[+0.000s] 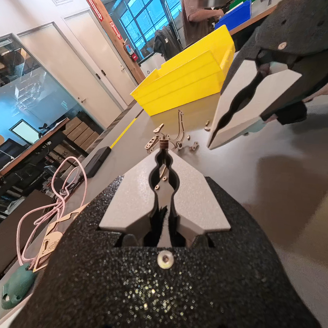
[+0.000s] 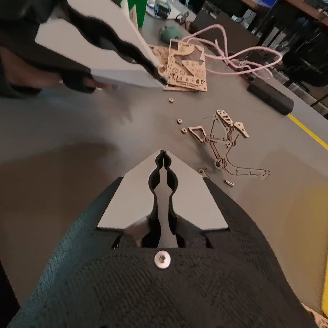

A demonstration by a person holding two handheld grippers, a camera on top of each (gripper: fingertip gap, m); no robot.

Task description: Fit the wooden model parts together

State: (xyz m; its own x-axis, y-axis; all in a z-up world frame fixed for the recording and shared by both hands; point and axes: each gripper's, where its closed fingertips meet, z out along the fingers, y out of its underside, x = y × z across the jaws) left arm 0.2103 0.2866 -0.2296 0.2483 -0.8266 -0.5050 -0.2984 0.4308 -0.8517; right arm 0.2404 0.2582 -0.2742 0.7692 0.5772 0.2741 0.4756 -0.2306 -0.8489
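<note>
My left gripper [image 1: 163, 150] is shut on a small round wooden piece [image 1: 163, 144] and holds it at its tips above the table. It also shows in the right wrist view [image 2: 164, 79], with the piece [image 2: 161, 69] over the wooden part sheets [image 2: 188, 71]. The partly built wooden model [image 2: 221, 142] lies flat on the grey table, right of my right gripper [image 2: 162, 151], which is shut and empty. In the left wrist view the model [image 1: 181, 124] lies just beyond the held piece, and the right gripper [image 1: 210, 147] hovers to its right.
Three small wooden washers [image 2: 179, 121] and a peg [image 2: 229, 182] lie loose near the model. A yellow bin [image 1: 186, 83] stands behind it. A black box [image 2: 269, 99], a pink cable [image 2: 248, 58] and a green object [image 2: 168, 32] lie toward the table edge. Tip to tip, the grippers are about 7 centimeters apart.
</note>
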